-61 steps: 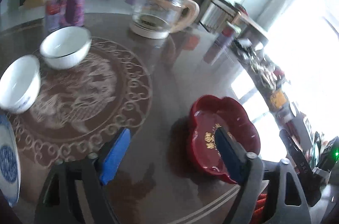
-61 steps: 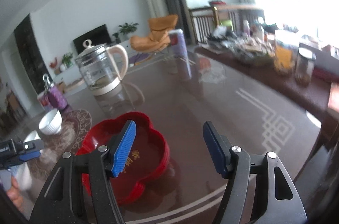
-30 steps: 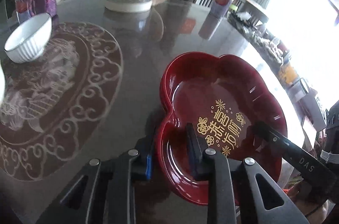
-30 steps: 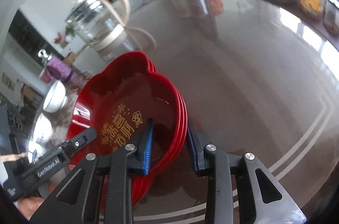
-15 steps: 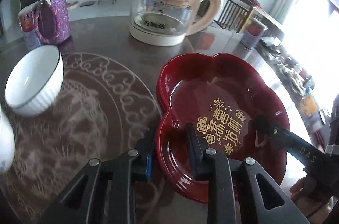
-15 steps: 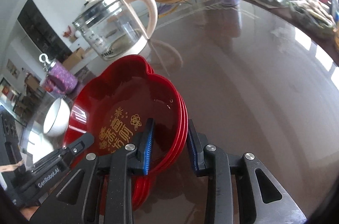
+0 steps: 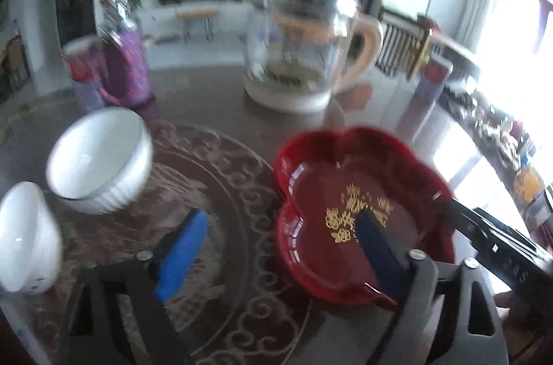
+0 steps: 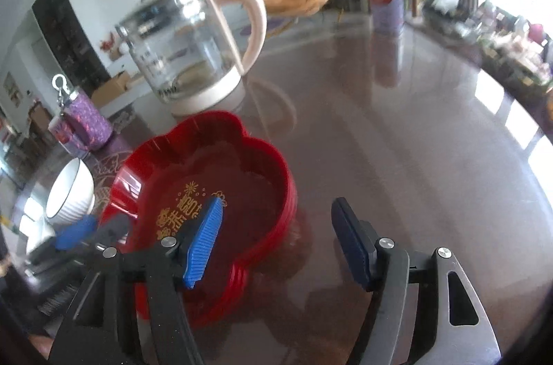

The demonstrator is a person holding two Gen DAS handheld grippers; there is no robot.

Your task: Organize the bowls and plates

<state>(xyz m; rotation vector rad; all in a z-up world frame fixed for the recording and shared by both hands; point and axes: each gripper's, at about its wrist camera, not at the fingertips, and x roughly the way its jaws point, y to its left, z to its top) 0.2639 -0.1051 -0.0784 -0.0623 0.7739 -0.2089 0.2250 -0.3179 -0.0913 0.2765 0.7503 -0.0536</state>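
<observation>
Nearest to me, the left hand-held gripper (image 7: 276, 247) has just spread its jaws wide; one blue pad hangs over the patterned surface (image 7: 224, 192), the other over the red plate (image 7: 363, 192), neither pressing on it. My right hand-held gripper (image 8: 274, 244) has likewise just opened: its left pad hovers above the plate's gold lettering, its right pad above bare surface beside the rim. The red plate, flower-shaped and topping a stack of like plates, rests on the surface between both tools. To its left stand two white bowls (image 7: 100, 161), side by side. Farther off stands a glass kettle (image 7: 297, 54), and far left a purple flask (image 7: 126, 64).
</observation>
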